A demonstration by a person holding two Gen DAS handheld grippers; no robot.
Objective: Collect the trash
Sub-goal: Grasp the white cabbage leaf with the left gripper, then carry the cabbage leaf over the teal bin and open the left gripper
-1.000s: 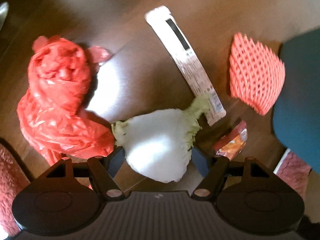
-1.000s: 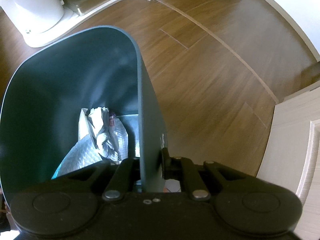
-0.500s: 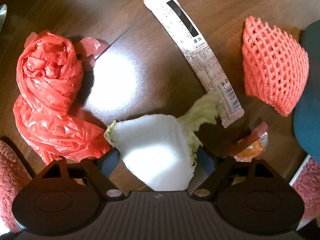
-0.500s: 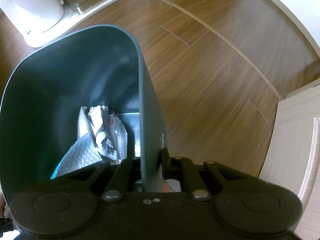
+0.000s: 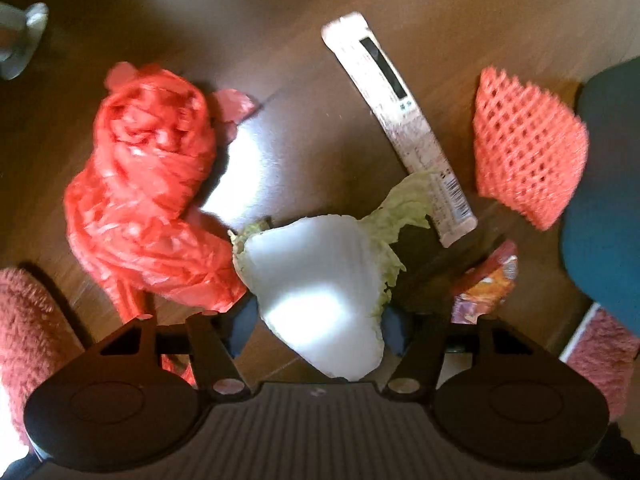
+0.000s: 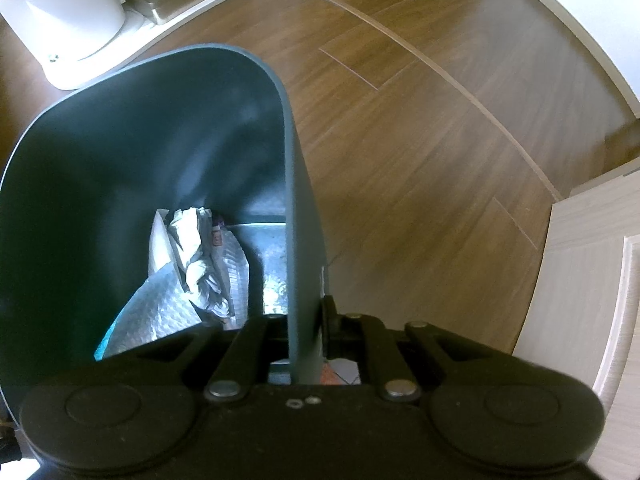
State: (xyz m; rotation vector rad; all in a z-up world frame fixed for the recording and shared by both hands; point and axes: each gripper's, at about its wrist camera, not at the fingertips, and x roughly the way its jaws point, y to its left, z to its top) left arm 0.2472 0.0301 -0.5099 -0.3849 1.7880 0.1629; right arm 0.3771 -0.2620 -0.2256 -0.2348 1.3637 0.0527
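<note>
We point our left gripper (image 5: 316, 328) steeply down at a dark wooden floor (image 5: 304, 92). A cabbage leaf (image 5: 320, 292), white with a pale green frill, lies between its two fingers (image 5: 240, 326). The jaws are closing now, and both pads appear to touch the edges of the leaf, but the picture is a little blurred, so how firm the grip is we cannot tell.

Other trash lies around the leaf. A crumpled red plastic bag (image 5: 148, 196) is on the left and touches it. A long white wrapper (image 5: 400, 120) with a barcode runs up from the green tip of the leaf. A small orange packet (image 5: 486, 280) lies just beside the leaf on the right, and an orange foam net (image 5: 524, 148) is further right, next to the dark green bin (image 5: 600, 216). Something red and fluffy (image 5: 24, 320) shows at the lower left edge.

Our right gripper (image 6: 306, 320) is clamped on the thin wall of the bin (image 6: 304, 208), one finger inside and one outside. In the bottom of the bin we see crumpled paper (image 6: 192, 256) and a silver padded bag (image 6: 168, 312). A white container (image 6: 68, 28) stands on the floor beyond the bin.
</note>
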